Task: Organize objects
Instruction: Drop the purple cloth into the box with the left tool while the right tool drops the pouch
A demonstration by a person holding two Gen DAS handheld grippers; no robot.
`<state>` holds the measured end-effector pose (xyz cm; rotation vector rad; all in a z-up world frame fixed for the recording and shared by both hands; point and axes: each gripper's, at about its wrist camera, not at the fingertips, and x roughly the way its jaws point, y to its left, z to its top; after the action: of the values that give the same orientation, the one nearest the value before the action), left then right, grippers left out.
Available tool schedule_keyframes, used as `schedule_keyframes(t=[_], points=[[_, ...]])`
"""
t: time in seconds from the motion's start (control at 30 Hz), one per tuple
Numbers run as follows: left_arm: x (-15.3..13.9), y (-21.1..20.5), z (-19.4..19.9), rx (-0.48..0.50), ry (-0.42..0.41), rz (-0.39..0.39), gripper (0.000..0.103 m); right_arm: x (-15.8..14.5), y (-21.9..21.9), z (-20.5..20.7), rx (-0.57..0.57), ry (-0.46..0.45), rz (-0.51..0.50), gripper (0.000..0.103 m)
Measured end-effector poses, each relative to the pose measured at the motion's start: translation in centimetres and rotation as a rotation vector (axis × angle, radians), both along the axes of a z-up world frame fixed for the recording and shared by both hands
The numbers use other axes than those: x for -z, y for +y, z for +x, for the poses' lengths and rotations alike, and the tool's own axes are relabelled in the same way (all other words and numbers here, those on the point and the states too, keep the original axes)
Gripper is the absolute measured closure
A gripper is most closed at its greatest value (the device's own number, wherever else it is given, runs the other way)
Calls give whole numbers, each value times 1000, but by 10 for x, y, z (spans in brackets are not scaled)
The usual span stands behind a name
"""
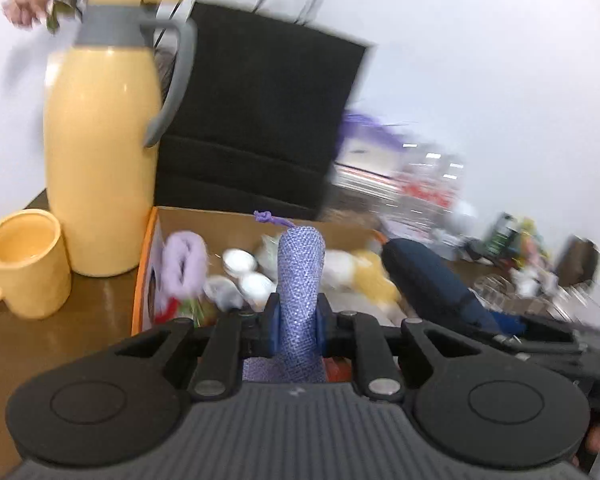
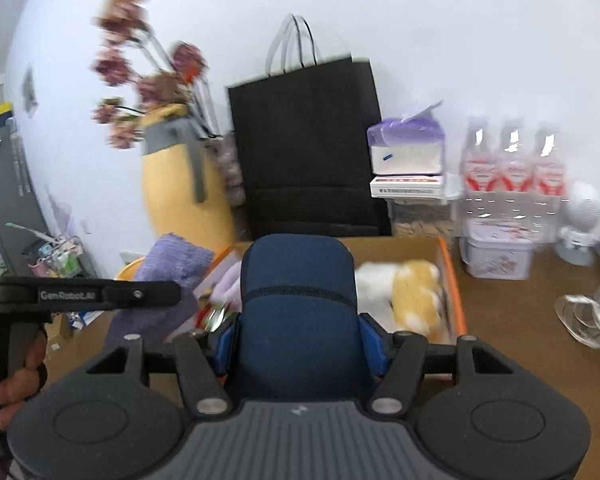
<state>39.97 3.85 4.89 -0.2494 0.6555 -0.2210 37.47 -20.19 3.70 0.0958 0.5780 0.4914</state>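
L tool (image 1: 298, 330) clenched on lilac mesh pouch (image 1: 300, 276), long axis upright; R tool (image 2: 300, 340) clamped on navy case (image 2: 298, 300). Both above cardboard box (image 2: 454, 280) near bench back edge; box lies straight ahead, below.

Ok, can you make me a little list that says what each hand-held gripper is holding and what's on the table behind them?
left hand-held gripper: shut on a sparkly purple pouch with a cord on top
right hand-held gripper: shut on a dark blue case
below them: open cardboard box with a yellow and white soft toy inside
left of box: yellow jug and yellow mug
behind box: black paper bag
right side: water bottles
sharpness: blurry
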Motion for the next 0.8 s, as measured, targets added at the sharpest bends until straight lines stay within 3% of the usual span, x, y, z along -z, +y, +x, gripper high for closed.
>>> schedule_keyframes(t=[0.13, 0.17, 0.27, 0.33, 0.43, 0.47, 0.67, 0.8], points=[[27, 5, 81, -39, 144, -13, 84, 23, 37, 77, 32, 111, 43, 43], [38, 6, 93, -48, 166, -10, 78, 33, 47, 84, 47, 121, 34, 43], [64, 9, 109, -117, 215, 4, 37, 62, 71, 100, 68, 174, -36, 37], [71, 9, 104, -75, 185, -22, 27, 76, 78, 104, 78, 190, -73, 37], [65, 9, 93, -47, 138, -27, 14, 75, 72, 100, 74, 158, -32, 29], [58, 10, 89, -55, 120, -24, 13, 72, 70, 100, 82, 156, -20, 23], [3, 18, 49, -76, -1, -24, 6, 27, 44, 77, 140, 35, 0, 19], [-14, 10, 13, -97, -60, 63, 4, 8, 20, 52, 182, 5, 10, 17]])
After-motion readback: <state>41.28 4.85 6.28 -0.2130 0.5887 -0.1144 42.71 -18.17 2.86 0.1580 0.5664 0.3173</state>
